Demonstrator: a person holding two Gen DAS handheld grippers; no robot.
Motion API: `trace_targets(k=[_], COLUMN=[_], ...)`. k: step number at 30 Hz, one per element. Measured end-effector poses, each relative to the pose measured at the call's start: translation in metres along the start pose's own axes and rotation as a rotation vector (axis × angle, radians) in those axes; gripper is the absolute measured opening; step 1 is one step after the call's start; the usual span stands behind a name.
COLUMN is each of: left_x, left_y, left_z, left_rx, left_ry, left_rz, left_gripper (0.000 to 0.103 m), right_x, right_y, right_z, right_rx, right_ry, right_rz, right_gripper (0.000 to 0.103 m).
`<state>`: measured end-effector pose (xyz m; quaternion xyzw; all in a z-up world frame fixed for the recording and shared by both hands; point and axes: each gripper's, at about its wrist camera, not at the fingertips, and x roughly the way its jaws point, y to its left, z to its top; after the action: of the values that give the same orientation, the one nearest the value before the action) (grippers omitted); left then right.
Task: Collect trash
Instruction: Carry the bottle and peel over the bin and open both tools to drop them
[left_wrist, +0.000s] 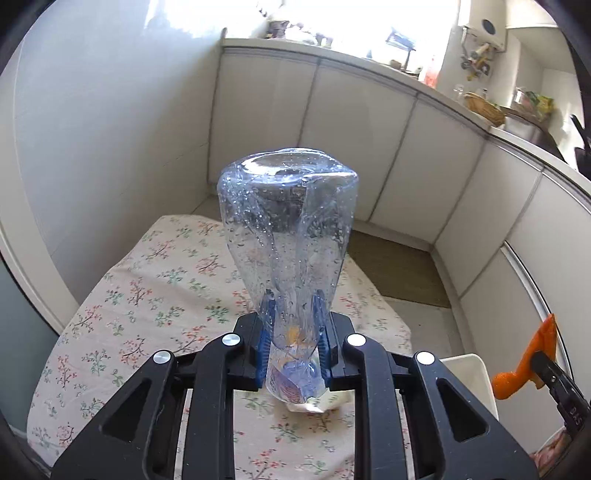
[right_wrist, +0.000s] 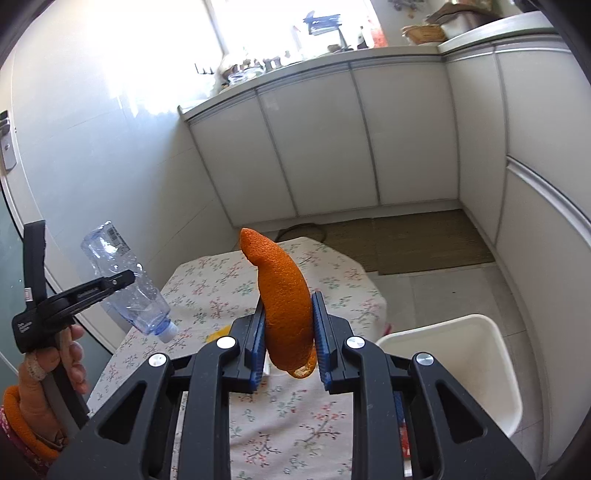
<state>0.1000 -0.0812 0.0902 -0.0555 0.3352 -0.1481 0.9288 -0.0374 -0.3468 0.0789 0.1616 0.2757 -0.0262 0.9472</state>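
Note:
My left gripper (left_wrist: 292, 328) is shut on a crushed clear plastic bottle (left_wrist: 286, 229), squeezing it near the neck so that its base points up and away. From the right wrist view the same bottle (right_wrist: 122, 273) hangs cap-down at the left, held above the floral-cloth table (right_wrist: 295, 406). A long curved piece of orange peel (right_wrist: 284, 299) stands upright between the blue pads of my right gripper (right_wrist: 289, 343), which is shut on it. That peel (left_wrist: 532, 358) also shows at the right edge of the left wrist view. A white bin (right_wrist: 476, 373) stands beside the table, below and right of the peel.
A hand (right_wrist: 55, 369) grips the left tool's handle. White scrap (left_wrist: 314, 404) and a yellow scrap (right_wrist: 216, 336) lie on the cloth. White cabinets (right_wrist: 332, 147) under a cluttered counter ring the room; a brown mat (right_wrist: 417, 240) lies on the floor beyond the table.

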Motion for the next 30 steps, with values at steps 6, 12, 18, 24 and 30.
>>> trace_targets(k=[6,12,18,24,30], left_x=[-0.007,-0.007,-0.004,0.005,0.012], left_y=[-0.037,-0.088,-0.138,-0.177,-0.218], left_z=[-0.002,-0.013,-0.027,-0.039,-0.052], left_rx=[0.059,0.134,0.199,0.240,0.287], left_ry=[-0.012,0.000,0.021,0.062,0.094], left_rz=[-0.069,-0.158,-0.232,-0.299,-0.357], left_gripper=[0.020,0.021,0.021,0.021,0.021], right_x=[-0.026,-0.034,-0.033,-0.050,-0.069], right_y=[-0.033,-0.079,-0.117,-0.135,-0.162], right_z=[-0.007,-0.016,-0.025,-0.022,-0.022], right_rx=[0.023,0.085,0.180,0.203,0.235], right_ry=[-0.029,0.017,0.078,0.027,-0.014], right_rz=[-0.106,-0.249,-0.329,-0.434,-0.603], right_gripper=[0.023,0.023,0.043,0.063,0.073])
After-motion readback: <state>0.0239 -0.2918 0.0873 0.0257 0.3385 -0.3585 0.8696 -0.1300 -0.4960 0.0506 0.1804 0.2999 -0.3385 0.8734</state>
